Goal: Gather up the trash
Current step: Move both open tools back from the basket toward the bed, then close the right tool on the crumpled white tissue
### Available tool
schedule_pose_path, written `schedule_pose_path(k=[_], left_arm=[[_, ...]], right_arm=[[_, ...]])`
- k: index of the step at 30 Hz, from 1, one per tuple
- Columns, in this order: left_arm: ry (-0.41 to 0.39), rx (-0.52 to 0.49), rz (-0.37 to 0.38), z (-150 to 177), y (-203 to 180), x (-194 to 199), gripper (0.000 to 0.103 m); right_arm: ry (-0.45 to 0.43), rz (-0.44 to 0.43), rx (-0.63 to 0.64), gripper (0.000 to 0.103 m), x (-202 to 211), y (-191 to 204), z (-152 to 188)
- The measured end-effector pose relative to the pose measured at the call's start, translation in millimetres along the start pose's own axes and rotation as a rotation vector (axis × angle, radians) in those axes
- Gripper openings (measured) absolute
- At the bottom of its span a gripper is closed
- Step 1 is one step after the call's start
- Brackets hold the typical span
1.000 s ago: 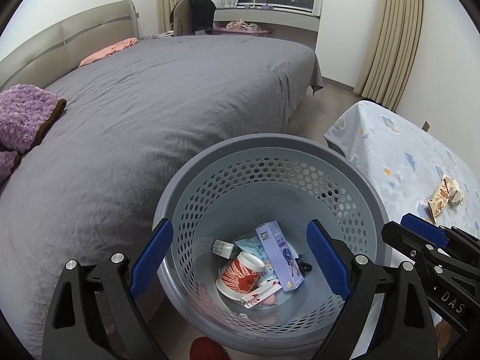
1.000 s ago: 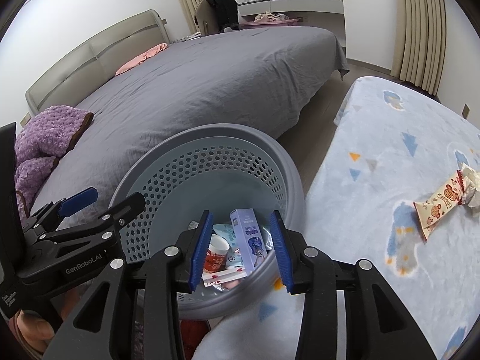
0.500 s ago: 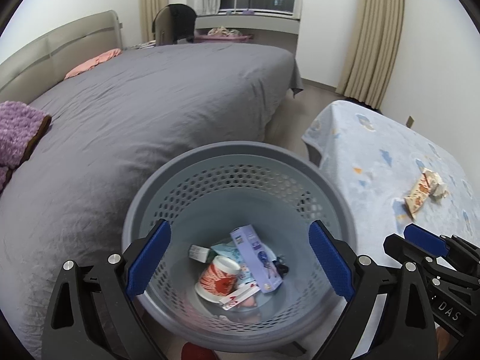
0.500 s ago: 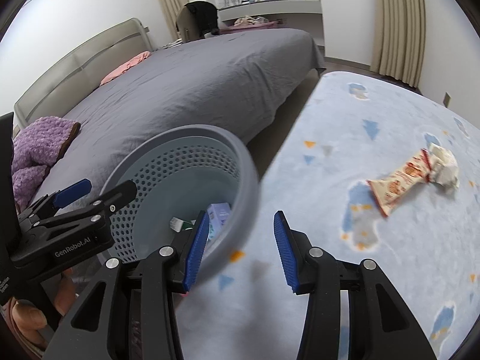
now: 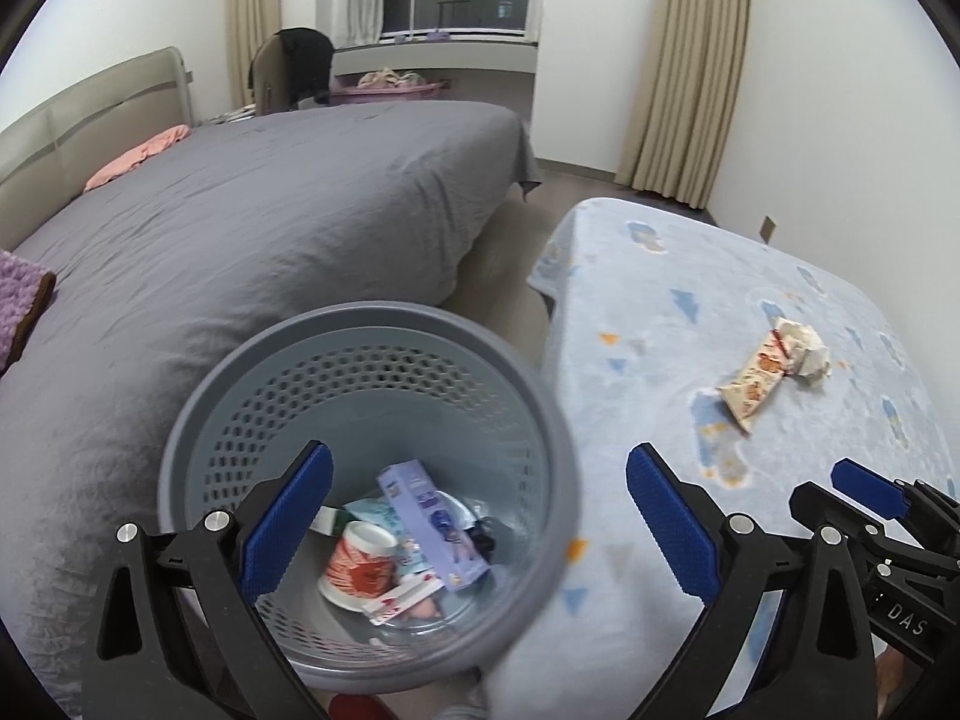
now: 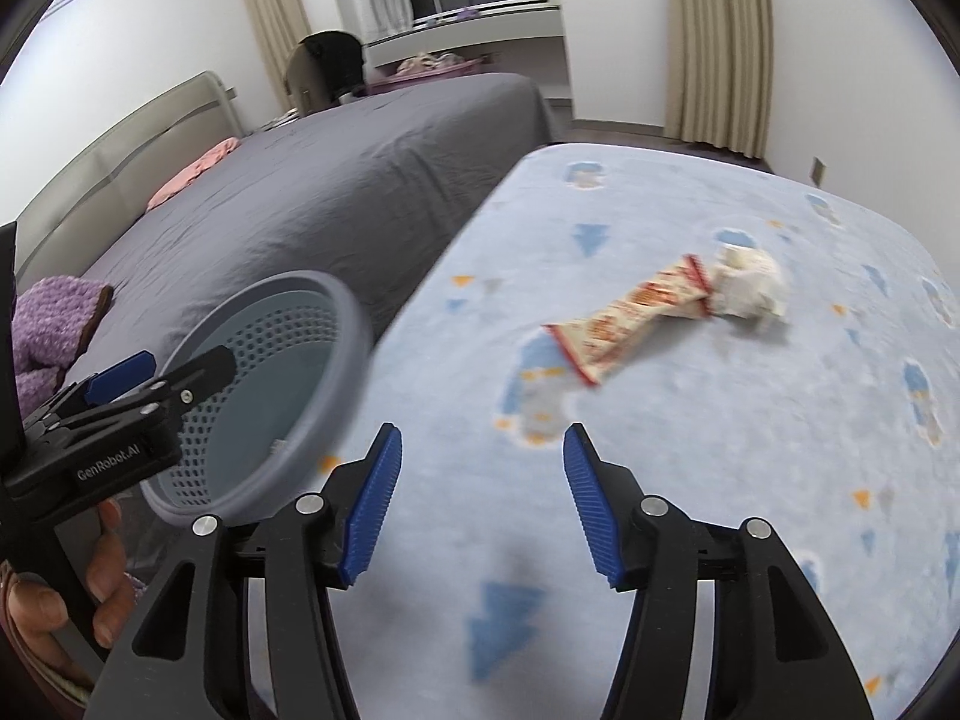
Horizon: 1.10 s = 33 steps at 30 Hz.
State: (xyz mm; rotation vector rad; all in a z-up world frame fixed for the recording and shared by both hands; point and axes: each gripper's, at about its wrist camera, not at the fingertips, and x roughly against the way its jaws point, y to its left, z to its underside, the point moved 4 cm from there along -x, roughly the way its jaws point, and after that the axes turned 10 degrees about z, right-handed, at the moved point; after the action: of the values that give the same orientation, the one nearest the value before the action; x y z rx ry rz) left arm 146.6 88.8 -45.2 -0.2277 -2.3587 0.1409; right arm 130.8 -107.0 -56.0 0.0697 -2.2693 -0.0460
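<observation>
1. Both grippers have swung away from the grey perforated basket (image 5: 366,360) toward the pale blue patterned blanket (image 6: 660,510); a second ago the right one looked down into the basket, and now that sits off to its left.
2. Nearest, the right gripper (image 6: 480,498) hangs over bare blanket with its jaws opening and nothing between them. It was clearly narrower before.
3. The left gripper (image 5: 477,519) is also spreading, at its widest and empty, straddling the basket's rim with one finger over the basket and the other over the blanket.
4. In the basket lie the pieces already collected: a red-and-white paper cup (image 5: 360,564), a small purple carton (image 5: 432,525) and some wrappers, where they lay a second ago.
5. Further out on the blanket, well apart from either gripper, are a crumpled snack wrapper (image 6: 630,315) and a wadded white tissue (image 6: 750,288) touching its far end.
6. So I'd judge the job mostly done, with these two pieces still to fetch.
7. Beyond is the grey bed (image 5: 270,222), with nothing on it that I would call trash.
</observation>
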Motion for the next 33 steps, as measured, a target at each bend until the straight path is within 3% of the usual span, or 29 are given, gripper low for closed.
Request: schedule_pose_path(k=[9, 18, 25, 33], left_arm=[[0.004, -0.039, 0.034, 0.7, -37.9, -13.9, 0.096], [0.022, -0.057, 0.043, 1.7, -56.6, -29.7, 0.096], [0.041, -0.064, 0.035, 1.2, -59.4, -41.3, 0.096], [0.065, -0.049, 0.031, 1.1, -54.3, -53.2, 0.096]], right_arm=[[-0.008, 0.085, -0.055, 0.064, 4.0, -67.9, 1.9], [-0.002, 0.158, -0.086, 0.066, -21.5, -119.0, -24.6], [0.018, 0.175, -0.102, 0.068, -57.0, -140.4, -53.2], [0.050, 0.163, -0.082, 0.068, -98.0, -139.1, -75.4]])
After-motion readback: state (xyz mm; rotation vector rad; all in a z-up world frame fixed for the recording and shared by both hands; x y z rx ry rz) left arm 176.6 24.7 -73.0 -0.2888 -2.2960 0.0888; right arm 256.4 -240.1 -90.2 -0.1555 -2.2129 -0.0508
